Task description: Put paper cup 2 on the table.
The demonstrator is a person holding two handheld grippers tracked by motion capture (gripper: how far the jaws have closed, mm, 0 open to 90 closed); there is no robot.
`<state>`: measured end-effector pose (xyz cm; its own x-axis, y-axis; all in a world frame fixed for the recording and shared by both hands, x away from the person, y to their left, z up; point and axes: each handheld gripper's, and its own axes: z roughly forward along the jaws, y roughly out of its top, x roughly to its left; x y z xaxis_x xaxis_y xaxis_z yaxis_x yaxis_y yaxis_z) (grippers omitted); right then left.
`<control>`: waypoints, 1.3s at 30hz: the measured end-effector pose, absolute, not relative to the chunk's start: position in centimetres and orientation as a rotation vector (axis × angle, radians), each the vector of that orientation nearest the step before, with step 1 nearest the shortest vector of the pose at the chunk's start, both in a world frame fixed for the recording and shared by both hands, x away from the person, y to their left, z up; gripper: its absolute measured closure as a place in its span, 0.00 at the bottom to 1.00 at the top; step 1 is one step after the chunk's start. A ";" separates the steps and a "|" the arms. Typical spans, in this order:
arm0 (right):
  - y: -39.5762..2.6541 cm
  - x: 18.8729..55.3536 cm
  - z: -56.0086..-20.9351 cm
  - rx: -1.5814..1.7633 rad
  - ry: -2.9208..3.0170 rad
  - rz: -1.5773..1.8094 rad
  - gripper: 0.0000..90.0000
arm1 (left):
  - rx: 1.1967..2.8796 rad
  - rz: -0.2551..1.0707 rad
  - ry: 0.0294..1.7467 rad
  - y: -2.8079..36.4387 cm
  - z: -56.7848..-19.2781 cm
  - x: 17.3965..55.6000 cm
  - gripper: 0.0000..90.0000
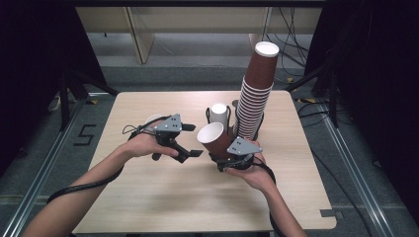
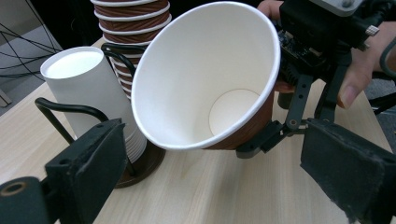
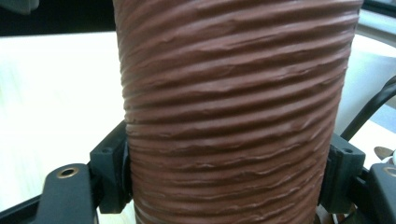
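A brown ribbed paper cup point(image 1: 215, 139) with a white inside is held tilted above the table, its mouth turned to the left. My right gripper point(image 1: 228, 152) is shut on its lower part. In the right gripper view the brown cup point(image 3: 229, 107) stands squeezed between the two pads of my right gripper point(image 3: 229, 177). My left gripper point(image 1: 190, 141) stays just left of the cup's mouth, with nothing between its fingers. In the left gripper view my left gripper point(image 2: 217, 156) is open and the brown cup's point(image 2: 205, 79) white mouth faces it closely, past the jaw tips.
A tall leaning stack of brown cups point(image 1: 254, 96) rises at the table's point(image 1: 163, 197) back right. White cups point(image 1: 219, 114) sit in a black wire holder point(image 2: 70, 109) beside it. Another white cup point(image 1: 152, 119) stands behind my left hand.
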<state>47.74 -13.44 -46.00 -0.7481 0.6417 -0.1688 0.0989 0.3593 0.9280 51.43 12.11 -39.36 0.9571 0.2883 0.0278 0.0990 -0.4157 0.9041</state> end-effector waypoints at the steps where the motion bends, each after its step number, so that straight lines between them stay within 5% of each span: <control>1: -13.3 47.7 -46.1 0.662 2.095 1.404 0.27 | 1.993 0.213 0.283 12.1 -39.4 51.4 0.07; 39: -11.9 47.5 -47.2 0.717 1.949 1.472 0.27 | 1.833 0.124 0.443 11.3 -40.0 52.4 0.03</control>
